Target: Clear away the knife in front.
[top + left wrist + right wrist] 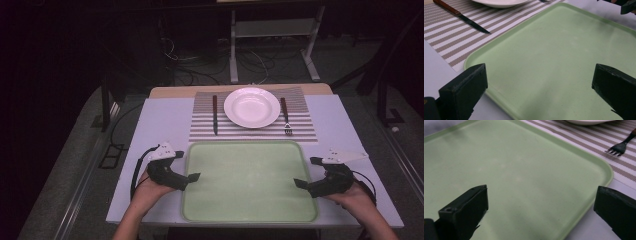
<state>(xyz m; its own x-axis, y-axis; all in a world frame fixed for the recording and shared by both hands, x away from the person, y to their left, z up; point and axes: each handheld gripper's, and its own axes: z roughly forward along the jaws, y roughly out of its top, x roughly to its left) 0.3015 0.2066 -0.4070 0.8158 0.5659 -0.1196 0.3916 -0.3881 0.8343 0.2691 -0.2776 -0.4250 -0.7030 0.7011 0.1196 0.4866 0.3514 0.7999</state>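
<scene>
So nothing has really happened here as far as the pictures tell. In the high view the green tray (pixel 250 181) sits bare in the lower middle of the frame, flat on the table (pixel 165 120), with the left gripper (pixel 194 176) at its left edge and the right gripper (pixel 298 183) at its right edge, both in the lower part of the frame. Each one points inward over the tray's rim.

Both grippers have their jaws spread wide and nothing between them. In the left gripper view the two black jaws stand at the bottom corners with tray surface showing in the gap, and the right gripper view looks the same.

Everything else is parked above the tray in the high view, on the striped mat (pixel 252 131): the plate (pixel 251 107) at centre, the knife (pixel 215 114) to its left, the fork (pixel 285 116) to its right. The mat's near edge lies just beside the tray's far rim. None of it is touched.

Best guess at the job: either the setting gets loaded onto the tray, or the tray gets lifted by its two sides. Either way it reads as the very start, with all of it left: no grip made, nothing on the tray, tray not raised.
</scene>
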